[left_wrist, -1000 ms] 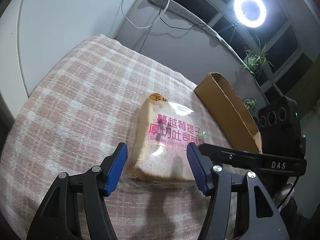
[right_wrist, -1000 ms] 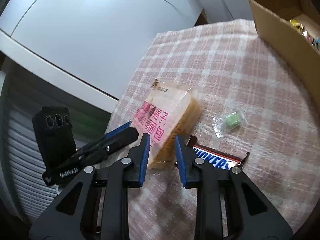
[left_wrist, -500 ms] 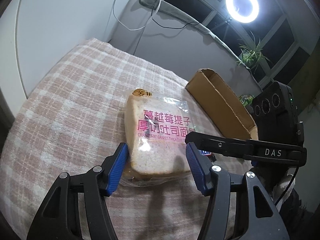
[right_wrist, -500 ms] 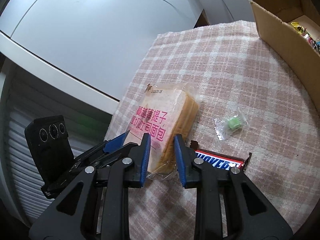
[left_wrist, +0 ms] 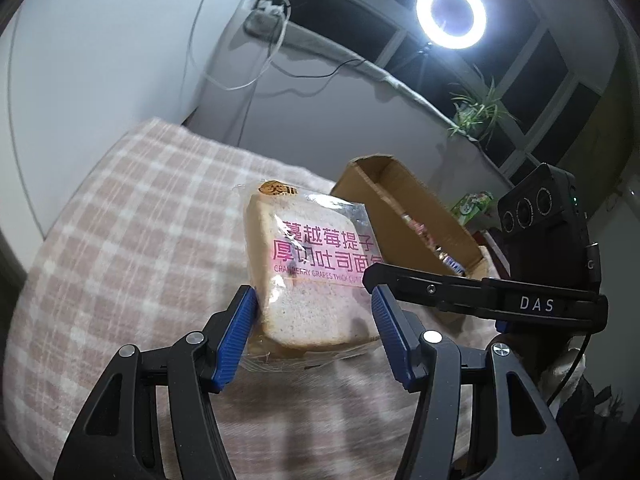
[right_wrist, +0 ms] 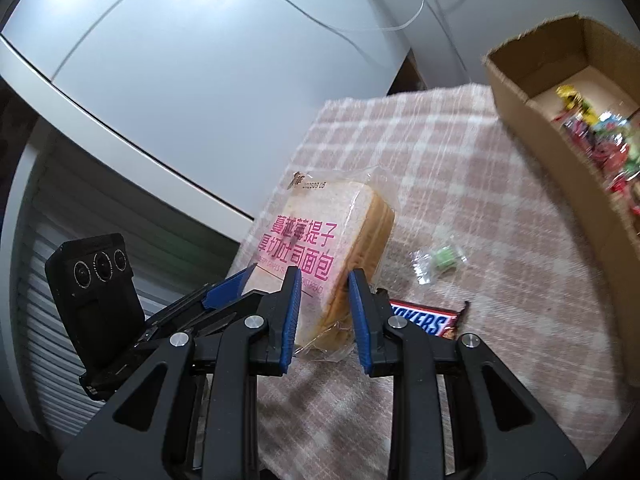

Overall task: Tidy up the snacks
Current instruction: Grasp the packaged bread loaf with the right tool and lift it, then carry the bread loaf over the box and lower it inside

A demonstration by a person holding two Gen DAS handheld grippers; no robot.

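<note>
So the clear-wrapped pack of thick-sliced toast with pink lettering (left_wrist: 316, 268) is off the pink-and-white checked cloth on the worktop (left_wrist: 132, 240) now. A second ago it was lying flat; now I've got it tipped up on end and raised, with only its bottom corner down near the cloth. Both tools came up with it, my left tool (left_wrist: 314, 334) across its width, my right tool (right_wrist: 322, 314) pinching its thin edge. The brown cardboard box (right_wrist: 560, 152) sits closer in my right view.
</note>
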